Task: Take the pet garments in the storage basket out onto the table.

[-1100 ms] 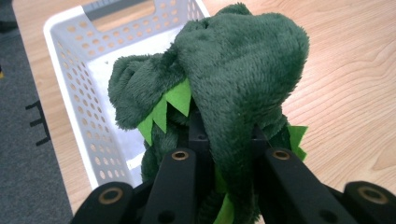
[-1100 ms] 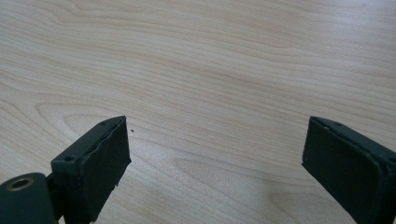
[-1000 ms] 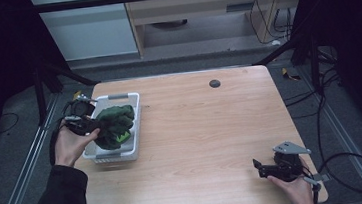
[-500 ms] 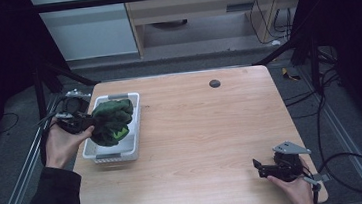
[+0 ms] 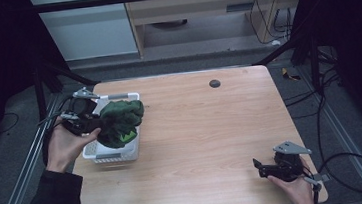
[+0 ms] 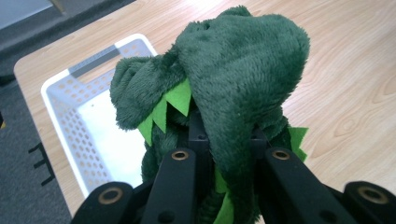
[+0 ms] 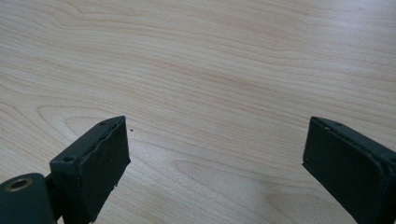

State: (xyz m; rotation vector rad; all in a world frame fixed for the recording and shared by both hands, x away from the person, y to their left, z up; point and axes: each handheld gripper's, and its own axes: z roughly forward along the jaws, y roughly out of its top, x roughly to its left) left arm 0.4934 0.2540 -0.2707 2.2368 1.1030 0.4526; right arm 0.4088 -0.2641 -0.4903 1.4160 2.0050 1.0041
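While my left gripper (image 5: 88,125) clamps the dark green plush toy (image 5: 118,122) above the white perforated plastic basket (image 5: 104,153), my right gripper (image 5: 263,168) gapes wide over the pale wooden table (image 5: 207,129).

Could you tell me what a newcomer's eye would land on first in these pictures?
First the dark green plush toy, clamped in the left gripper and held above the white perforated basket at the left edge of the wooden table. After that, the right gripper, which sits with its jaws wide apart over bare wood at the table's near right corner.
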